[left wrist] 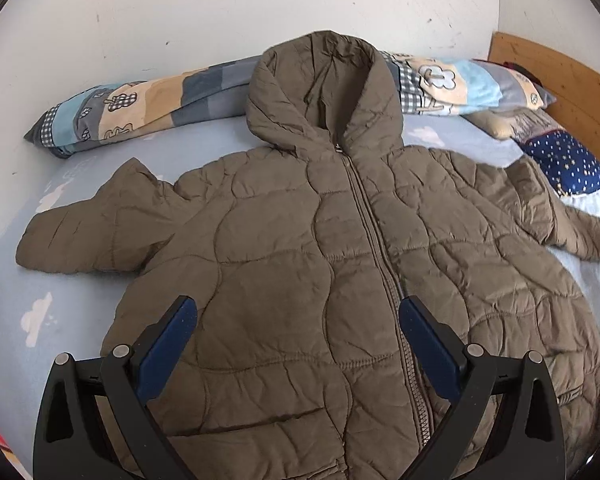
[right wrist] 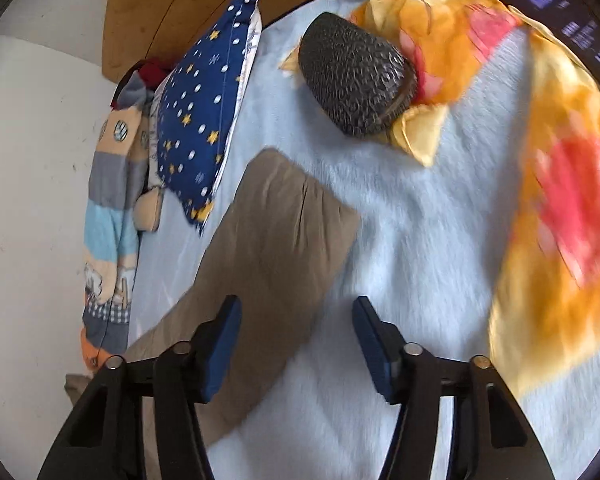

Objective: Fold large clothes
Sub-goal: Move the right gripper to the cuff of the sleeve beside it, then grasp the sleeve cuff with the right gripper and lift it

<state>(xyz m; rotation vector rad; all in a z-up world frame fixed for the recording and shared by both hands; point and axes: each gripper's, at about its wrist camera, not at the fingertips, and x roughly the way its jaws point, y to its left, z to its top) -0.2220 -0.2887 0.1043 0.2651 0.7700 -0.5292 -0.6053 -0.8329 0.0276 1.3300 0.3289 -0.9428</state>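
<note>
We find a brown quilted hooded jacket [left wrist: 300,240] lying face up and zipped on the light blue bed sheet [left wrist: 40,280], hood toward the far wall, both sleeves spread out to left and right. The left gripper [left wrist: 298,312] hovers over the near left front panel with its fingers [left wrist: 168,340] wide apart and nothing between them. The right gripper [right wrist: 296,320] hangs above the end of the right sleeve [right wrist: 268,232], its fingers partly apart and empty; the left finger sits over the sleeve, the right over bare sheet.

We judge the jacket light but bulky, soft and springy, with a smooth shell likely to slip; folds will tend to puff back open. The cuffs, the hem corners and the shoulder seams offer the firmest hold. A star-print pillow [right wrist: 204,112], a dark textured pouch [right wrist: 356,80] and an orange scarf [right wrist: 540,200] lie near the right sleeve.
</note>
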